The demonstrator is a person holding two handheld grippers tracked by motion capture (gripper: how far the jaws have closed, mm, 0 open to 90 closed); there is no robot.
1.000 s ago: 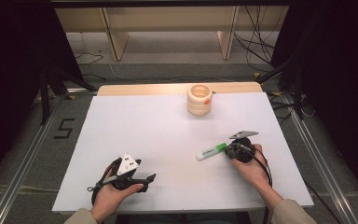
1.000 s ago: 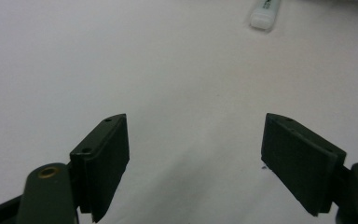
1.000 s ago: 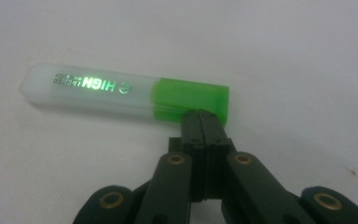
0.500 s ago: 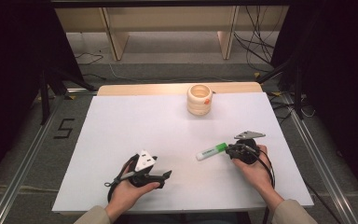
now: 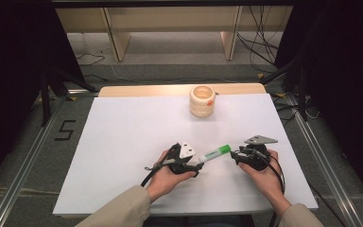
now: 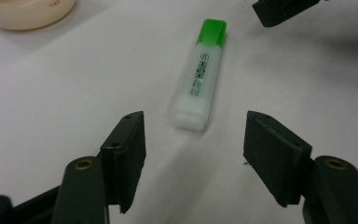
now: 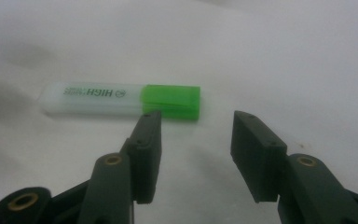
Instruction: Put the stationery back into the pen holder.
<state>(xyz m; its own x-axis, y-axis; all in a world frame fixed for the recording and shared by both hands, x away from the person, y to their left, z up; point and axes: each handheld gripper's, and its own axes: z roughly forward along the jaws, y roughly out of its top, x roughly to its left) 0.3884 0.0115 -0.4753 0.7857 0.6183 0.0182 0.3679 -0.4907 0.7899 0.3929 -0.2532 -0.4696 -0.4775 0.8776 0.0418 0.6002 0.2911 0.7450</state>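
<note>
A highlighter (image 5: 215,153) with a white body and a green cap lies flat on the white table (image 5: 123,137), between my two grippers. My left gripper (image 5: 197,166) points right at its white end (image 6: 200,77). Its jaws have just been closing but stand open (image 6: 196,119), with that end just beyond their tips. My right gripper (image 5: 234,155) points left at the green cap (image 7: 170,100). Its jaws have just been opening and stand open (image 7: 196,116), with the cap lying just past the left fingertip (image 7: 150,122), untouched.
A cream round cup (image 5: 202,100) stands near the far edge of the table, right of centre, and shows at the top left of the left gripper view (image 6: 28,11). Dark floor, cables and rails surround the table.
My left hand has slid right across the table up to the highlighter's white end. My right gripper's jaws have opened off the green cap, and the highlighter has stayed put.
</note>
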